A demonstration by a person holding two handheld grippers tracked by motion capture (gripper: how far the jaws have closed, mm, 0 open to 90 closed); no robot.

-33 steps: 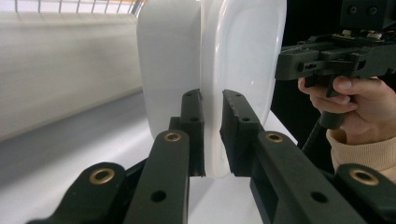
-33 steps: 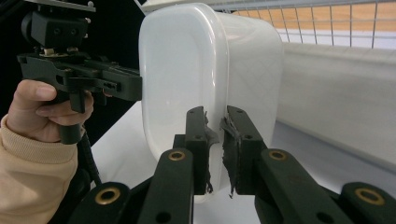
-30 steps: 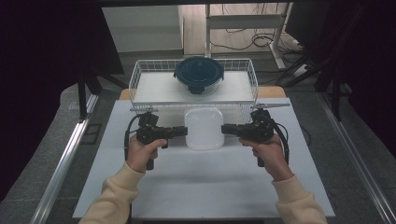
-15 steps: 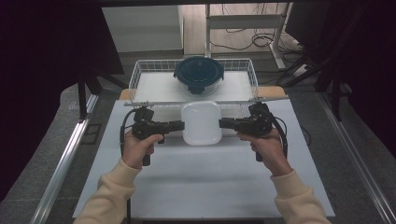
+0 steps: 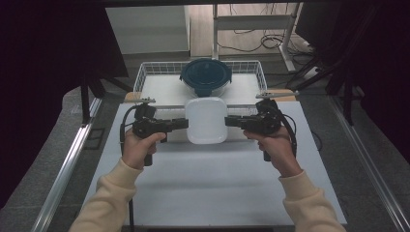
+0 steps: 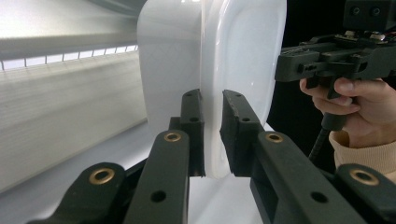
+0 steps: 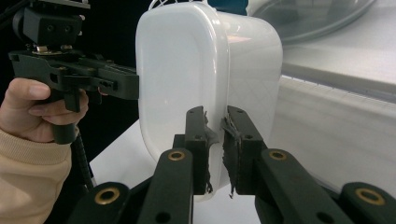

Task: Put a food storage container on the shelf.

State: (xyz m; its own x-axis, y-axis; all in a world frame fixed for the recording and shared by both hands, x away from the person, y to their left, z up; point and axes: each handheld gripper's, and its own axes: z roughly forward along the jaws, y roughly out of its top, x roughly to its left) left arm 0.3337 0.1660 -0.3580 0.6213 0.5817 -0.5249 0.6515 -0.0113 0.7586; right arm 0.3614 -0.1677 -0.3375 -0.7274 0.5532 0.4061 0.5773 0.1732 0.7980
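Gripping the white container [image 5: 206,120] by its thin rim from opposite sides, the left gripper [image 6: 212,135] and the right gripper [image 7: 215,149] are each clamping their 2 jaws on that lip, holding it off the white table [image 5: 203,183], just in front of the wire basket [image 5: 145,72]. Either narrow pinch could be slipping if 1 hand is rising faster and tilting it. Farther off, the dark round dish [image 5: 206,75] is sitting in the basket, risking a knock.
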